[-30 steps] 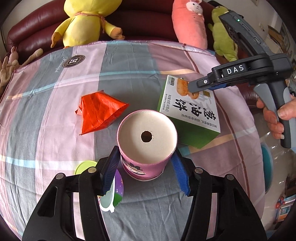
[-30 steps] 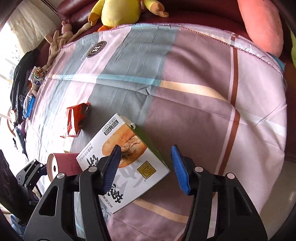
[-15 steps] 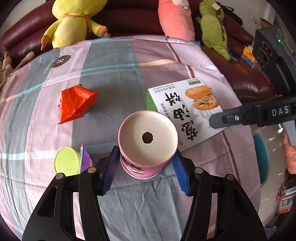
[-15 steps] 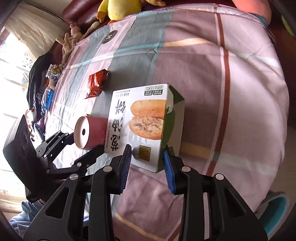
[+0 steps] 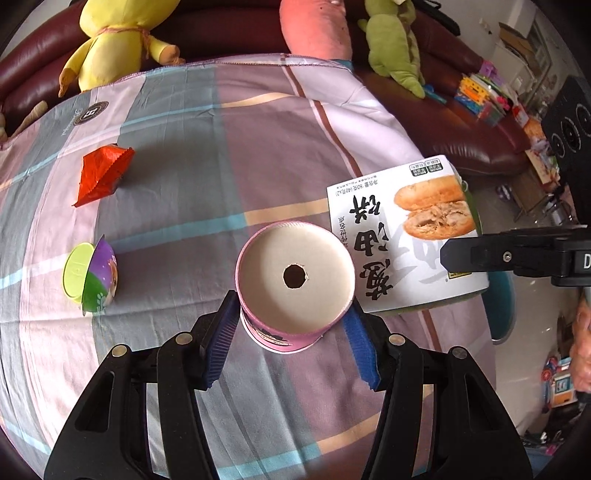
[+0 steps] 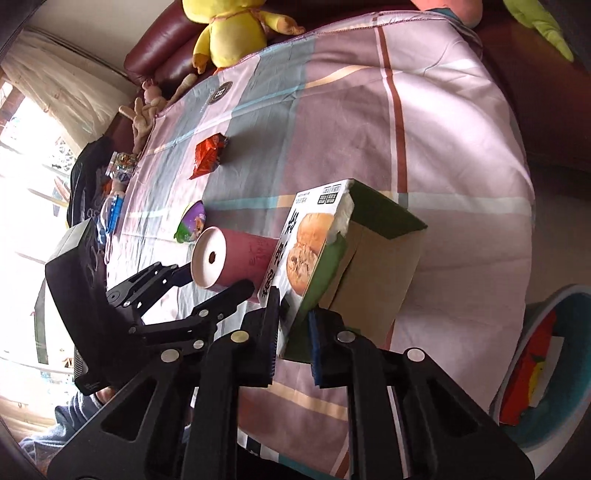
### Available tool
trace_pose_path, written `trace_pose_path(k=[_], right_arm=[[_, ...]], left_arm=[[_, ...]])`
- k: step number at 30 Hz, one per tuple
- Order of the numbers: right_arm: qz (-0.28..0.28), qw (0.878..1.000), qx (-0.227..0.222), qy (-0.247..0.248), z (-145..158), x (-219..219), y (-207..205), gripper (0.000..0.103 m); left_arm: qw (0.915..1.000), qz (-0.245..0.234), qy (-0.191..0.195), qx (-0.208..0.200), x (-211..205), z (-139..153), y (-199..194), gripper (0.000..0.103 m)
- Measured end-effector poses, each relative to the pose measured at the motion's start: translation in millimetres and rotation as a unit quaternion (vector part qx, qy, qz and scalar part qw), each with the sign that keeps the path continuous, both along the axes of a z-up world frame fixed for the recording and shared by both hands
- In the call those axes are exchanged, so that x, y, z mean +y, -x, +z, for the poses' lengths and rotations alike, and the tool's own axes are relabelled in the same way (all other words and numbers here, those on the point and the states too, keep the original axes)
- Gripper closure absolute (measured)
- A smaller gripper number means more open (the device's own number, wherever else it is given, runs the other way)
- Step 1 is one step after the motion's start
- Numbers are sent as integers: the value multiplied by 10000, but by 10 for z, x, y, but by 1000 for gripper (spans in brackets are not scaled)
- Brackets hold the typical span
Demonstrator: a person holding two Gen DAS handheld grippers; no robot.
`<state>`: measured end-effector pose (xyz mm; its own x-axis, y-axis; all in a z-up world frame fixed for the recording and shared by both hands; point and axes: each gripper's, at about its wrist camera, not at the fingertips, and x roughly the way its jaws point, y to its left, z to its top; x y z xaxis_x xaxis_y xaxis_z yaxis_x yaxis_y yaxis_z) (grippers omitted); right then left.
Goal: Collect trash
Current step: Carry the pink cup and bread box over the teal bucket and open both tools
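Two pieces of trash are now in our grip. Our left gripper (image 5: pixel 291 332) clasps the upturned pink paper cup (image 5: pixel 293 280) as before, at 6 o'clock in its view. At 3 o'clock, our right gripper (image 6: pixel 293 332) is closing on the white-and-green cardboard snack box (image 6: pixel 332 266), which has tipped up off the striped cloth (image 5: pixel 184 147). Both look ready for the teal bin (image 6: pixel 546 369).

1. A home living room: a dark red leather sofa (image 5: pixel 229 33) runs behind the table.
2. Soft toys sit on it (a yellow duck (image 5: pixel 114 40), a green one (image 5: pixel 395 44)).
3. A striped cloth (image 5: pixel 221 155) covers the table; a curtain (image 6: pixel 62 92) hangs by the window.
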<state>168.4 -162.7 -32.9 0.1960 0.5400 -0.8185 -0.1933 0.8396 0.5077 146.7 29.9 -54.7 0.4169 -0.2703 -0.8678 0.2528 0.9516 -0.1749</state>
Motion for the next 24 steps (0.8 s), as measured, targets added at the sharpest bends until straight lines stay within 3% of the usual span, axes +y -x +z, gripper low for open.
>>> trace_pose_path(k=[7, 24], right_arm=[[-255, 9988, -392, 144, 185, -94, 142, 100], [-858, 9949, -430, -311, 285, -714, 507, 101]], left_arm=[[9999, 112, 17, -80, 51, 143, 145, 46], [9993, -219, -46, -288, -469, 396, 329, 46]])
